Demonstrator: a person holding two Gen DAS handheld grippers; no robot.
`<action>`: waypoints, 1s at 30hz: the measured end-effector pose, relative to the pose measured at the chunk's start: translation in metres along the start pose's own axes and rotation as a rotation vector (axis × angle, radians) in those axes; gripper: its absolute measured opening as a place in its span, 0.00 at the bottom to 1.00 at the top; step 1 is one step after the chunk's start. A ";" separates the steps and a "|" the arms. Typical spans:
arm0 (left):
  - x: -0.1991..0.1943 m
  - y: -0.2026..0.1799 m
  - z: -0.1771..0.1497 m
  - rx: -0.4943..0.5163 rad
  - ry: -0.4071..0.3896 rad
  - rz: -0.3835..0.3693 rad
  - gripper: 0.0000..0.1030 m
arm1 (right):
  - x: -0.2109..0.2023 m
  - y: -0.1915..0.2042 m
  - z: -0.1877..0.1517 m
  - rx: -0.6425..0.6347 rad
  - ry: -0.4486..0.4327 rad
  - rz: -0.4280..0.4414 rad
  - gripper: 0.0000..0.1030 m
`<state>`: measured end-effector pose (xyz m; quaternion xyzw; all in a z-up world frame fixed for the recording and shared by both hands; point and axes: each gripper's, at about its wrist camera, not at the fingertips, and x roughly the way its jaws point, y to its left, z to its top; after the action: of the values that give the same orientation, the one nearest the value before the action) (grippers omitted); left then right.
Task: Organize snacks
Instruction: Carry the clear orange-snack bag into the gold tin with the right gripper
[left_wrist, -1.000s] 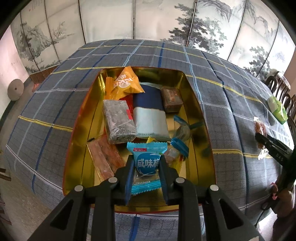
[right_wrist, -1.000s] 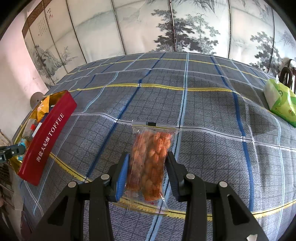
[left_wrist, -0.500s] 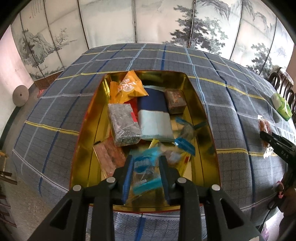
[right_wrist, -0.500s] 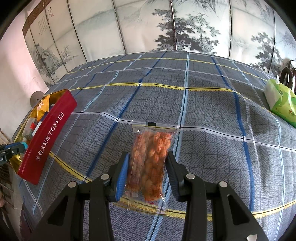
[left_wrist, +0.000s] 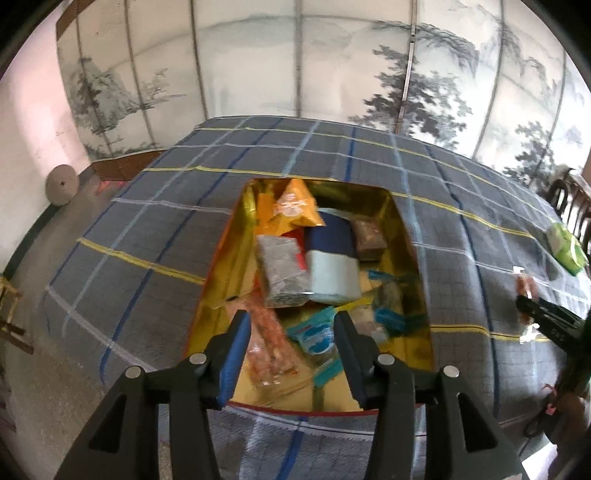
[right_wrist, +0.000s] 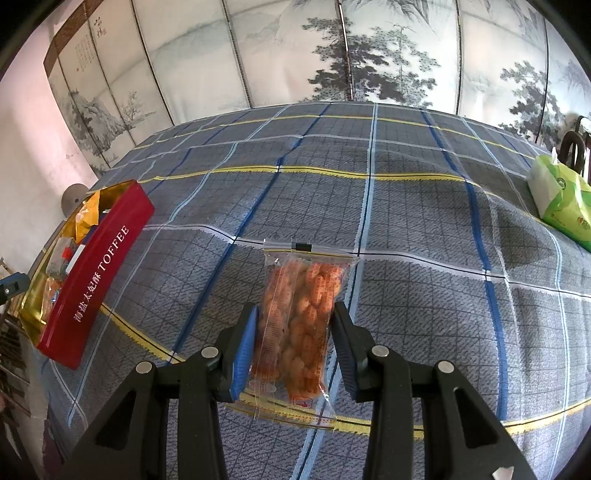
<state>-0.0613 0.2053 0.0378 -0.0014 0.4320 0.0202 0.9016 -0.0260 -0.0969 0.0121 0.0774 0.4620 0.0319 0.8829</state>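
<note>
- In the left wrist view, the left gripper (left_wrist: 291, 347) fills the bottom of the frame; its jaws are opening, the fingers (left_wrist: 232, 354) spread, pinching nothing.
- Seen in the gap between them, lower centre, a blue snack packet (left_wrist: 314, 336) lies in the tin, clear of both pads.
- Just left of it, a clear packet of orange snacks (left_wrist: 269, 343) lies partly behind the left finger.
- The gold tin (left_wrist: 218, 295) sits at frame centre on the checked tablecloth (left_wrist: 147, 236), open at the top.
- Further in, toward mid-frame, a grey packet (left_wrist: 282, 269) lies beside a pale blue and navy packet (left_wrist: 332, 258).
- At the far end of the tin, an orange packet (left_wrist: 295, 206) leans at upper centre, with a brown block (left_wrist: 369, 236) to its right.
- In the right wrist view, the right gripper (right_wrist: 293, 350) sits at bottom centre, its fingers (right_wrist: 243, 347) pinching a clear bag of orange crackers (right_wrist: 299, 306).
- The bag reaches from bottom centre up toward mid-frame over the tablecloth (right_wrist: 406, 221).
- At the left edge, the tin's red wall (right_wrist: 99, 280), lettered TOFFEE, shows packets inside.
- At the far right edge, a green tissue pack (right_wrist: 561, 203) rests on the cloth, well apart from the bag.
- A painted folding screen (right_wrist: 295, 51) spans the top of the frame.
</note>
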 end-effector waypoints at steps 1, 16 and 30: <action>0.000 0.001 -0.001 -0.002 0.001 0.010 0.46 | 0.000 0.000 0.000 0.003 -0.001 0.002 0.36; -0.012 0.002 -0.010 0.011 -0.022 0.040 0.46 | -0.027 0.042 0.028 -0.033 -0.041 0.131 0.36; -0.014 0.016 -0.012 -0.010 -0.006 0.096 0.46 | -0.013 0.157 0.062 -0.131 -0.010 0.393 0.36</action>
<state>-0.0800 0.2201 0.0413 0.0147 0.4286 0.0656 0.9010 0.0201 0.0500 0.0839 0.1087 0.4304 0.2332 0.8652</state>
